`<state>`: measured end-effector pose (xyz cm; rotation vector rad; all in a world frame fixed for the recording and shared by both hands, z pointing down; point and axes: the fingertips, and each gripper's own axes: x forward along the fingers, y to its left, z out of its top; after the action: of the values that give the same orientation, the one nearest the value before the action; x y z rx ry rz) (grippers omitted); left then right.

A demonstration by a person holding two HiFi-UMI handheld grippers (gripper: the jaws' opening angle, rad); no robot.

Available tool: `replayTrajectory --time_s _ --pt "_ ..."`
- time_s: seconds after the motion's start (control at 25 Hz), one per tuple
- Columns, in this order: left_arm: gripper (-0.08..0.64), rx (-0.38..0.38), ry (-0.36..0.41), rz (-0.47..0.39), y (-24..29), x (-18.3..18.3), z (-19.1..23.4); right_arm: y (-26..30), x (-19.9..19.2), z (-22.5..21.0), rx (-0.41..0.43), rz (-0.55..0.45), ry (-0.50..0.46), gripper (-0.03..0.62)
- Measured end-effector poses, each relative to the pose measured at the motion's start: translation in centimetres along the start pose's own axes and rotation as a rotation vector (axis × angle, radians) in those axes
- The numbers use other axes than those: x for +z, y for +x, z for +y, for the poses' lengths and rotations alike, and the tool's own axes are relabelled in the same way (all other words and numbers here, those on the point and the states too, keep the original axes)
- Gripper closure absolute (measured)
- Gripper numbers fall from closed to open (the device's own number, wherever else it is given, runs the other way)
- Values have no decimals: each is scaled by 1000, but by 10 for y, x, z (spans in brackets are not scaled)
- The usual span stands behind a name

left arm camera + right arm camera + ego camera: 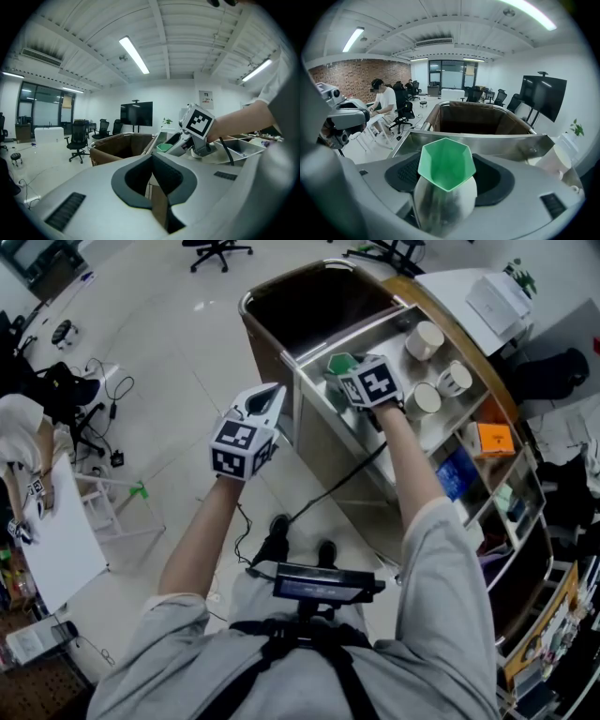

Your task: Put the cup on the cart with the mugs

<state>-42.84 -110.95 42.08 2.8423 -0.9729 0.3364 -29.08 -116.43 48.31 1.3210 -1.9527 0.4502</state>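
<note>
Left gripper (267,401), fingers closed and empty, hangs beside the cart (328,446). Right gripper (347,374), the nearer, grips the green cup (446,161) over the cart's tray. The mugs (424,339) stand further right along it, apart from the cup.

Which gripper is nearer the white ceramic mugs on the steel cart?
Right. The right gripper, holding the green-lined faceted cup, is over the cart's steel tray beside the white ceramic mugs; the left gripper, shut and empty, hangs off the cart's side above the floor.
</note>
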Motion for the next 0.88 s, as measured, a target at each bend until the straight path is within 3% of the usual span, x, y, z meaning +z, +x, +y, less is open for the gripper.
replayTrajectory --time_s 0.16,0.28,0.88 --pt "555 -5 -8 6 3 -5 1 1 3 3 2 -13 -16 255" --pt "555 -3 -9 8 2 -5 3 2 4 2 -6 -22 -28 212" --pt "555 -38 3 -6 1 1 6 -36 16 -3 -90 -73 -38 212"
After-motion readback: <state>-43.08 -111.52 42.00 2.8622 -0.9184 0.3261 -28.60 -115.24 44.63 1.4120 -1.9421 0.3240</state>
